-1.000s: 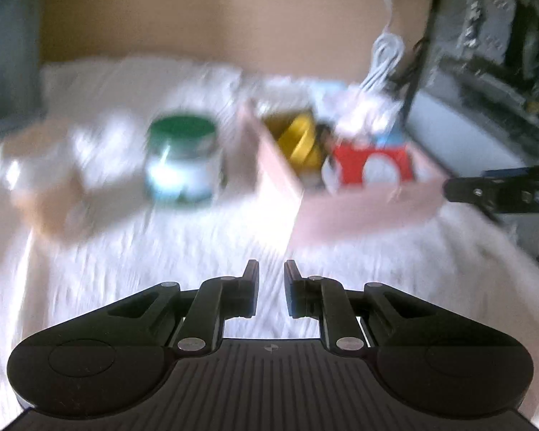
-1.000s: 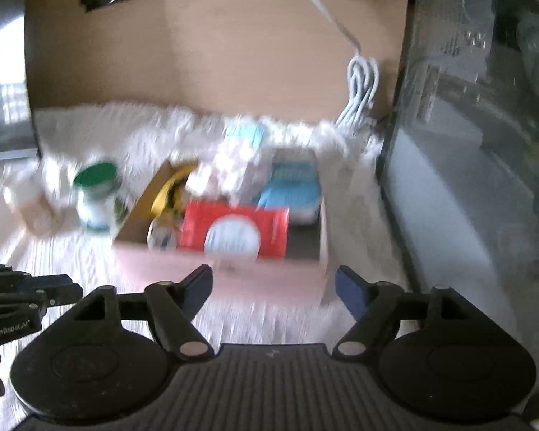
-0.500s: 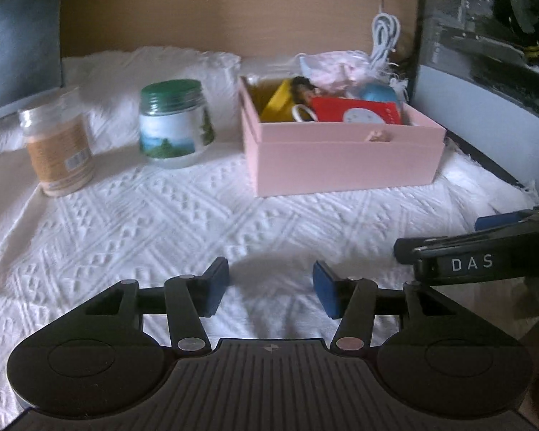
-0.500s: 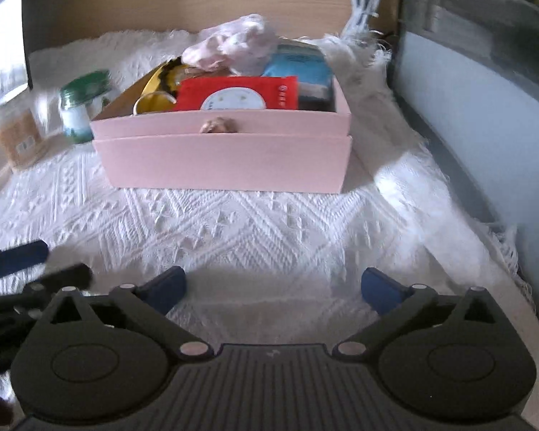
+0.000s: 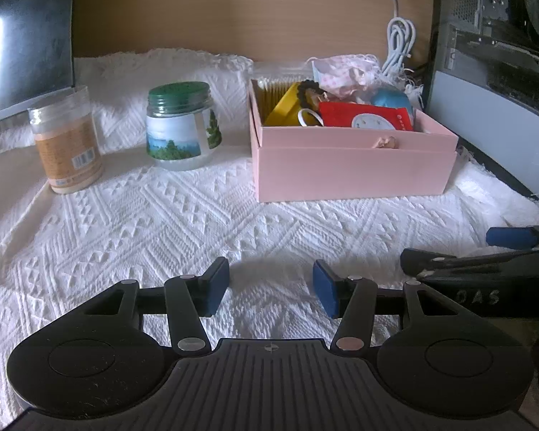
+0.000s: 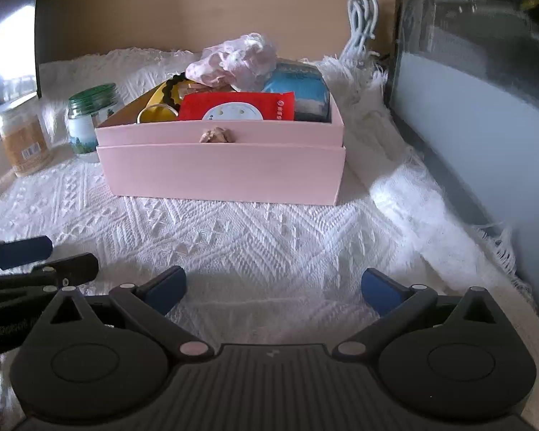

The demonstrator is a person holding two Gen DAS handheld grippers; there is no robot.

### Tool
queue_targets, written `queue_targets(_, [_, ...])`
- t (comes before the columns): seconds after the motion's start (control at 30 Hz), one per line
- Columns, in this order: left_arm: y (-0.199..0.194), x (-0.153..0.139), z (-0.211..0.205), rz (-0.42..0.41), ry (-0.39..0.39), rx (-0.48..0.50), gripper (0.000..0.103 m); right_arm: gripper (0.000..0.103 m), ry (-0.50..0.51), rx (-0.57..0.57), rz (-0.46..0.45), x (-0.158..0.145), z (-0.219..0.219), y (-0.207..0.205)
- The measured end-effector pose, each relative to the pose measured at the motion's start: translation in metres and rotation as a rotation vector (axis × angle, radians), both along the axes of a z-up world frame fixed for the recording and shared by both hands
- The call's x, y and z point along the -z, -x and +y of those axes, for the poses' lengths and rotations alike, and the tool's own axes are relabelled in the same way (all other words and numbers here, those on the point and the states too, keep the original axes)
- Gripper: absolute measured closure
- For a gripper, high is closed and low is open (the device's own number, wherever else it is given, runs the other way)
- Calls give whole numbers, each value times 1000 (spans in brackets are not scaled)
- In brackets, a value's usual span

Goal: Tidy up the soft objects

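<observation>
A pink box (image 5: 352, 165) (image 6: 219, 172) stands on the white woven cloth (image 5: 197, 222) (image 6: 255, 237). It holds a pink crumpled cloth (image 5: 345, 70) (image 6: 233, 59), a red packet (image 5: 366, 118) (image 6: 237, 107), a blue packet (image 5: 391, 100) (image 6: 298, 89) and a yellow item (image 5: 284, 106) (image 6: 160, 102). My left gripper (image 5: 271, 287) is open and empty, low over the cloth in front of the box. My right gripper (image 6: 273, 285) is open wide and empty, also in front of the box. Each gripper shows at the other view's edge.
A green-lidded jar (image 5: 179, 125) (image 6: 90, 118) and an orange-labelled jar (image 5: 66, 147) (image 6: 23, 140) stand left of the box. A computer case (image 5: 496, 54) (image 6: 478, 89) walls off the right. A white cable (image 5: 400, 43) hangs behind the box. A dark monitor (image 5: 25, 36) is at the left.
Both grippers dropped low and pulled back from the box. The left gripper opened from nearly shut. The right gripper opened wider. Both views have steadied.
</observation>
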State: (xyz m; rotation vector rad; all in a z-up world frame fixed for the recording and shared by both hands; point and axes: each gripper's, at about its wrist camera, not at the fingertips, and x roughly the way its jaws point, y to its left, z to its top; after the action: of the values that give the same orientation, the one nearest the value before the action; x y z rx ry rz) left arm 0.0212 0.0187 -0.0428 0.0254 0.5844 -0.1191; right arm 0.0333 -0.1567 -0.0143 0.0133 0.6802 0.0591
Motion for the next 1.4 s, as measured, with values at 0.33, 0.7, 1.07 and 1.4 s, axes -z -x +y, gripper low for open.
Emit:
queue_targets(0.33, [-1, 0, 1, 0, -3, 8, 46, 0, 3, -8, 0, 0, 1, 0])
queue_targets(0.7, [0, 0, 2, 0, 0, 5, 47, 0, 3, -8, 0, 0, 1, 0])
queue_targets(1.07, [0, 0, 2, -1, 6, 1, 48, 0, 3, -8, 0, 0, 1, 0])
queue_targets(1.4, [0, 0, 2, -1, 6, 1, 48, 0, 3, -8, 0, 0, 1, 0])
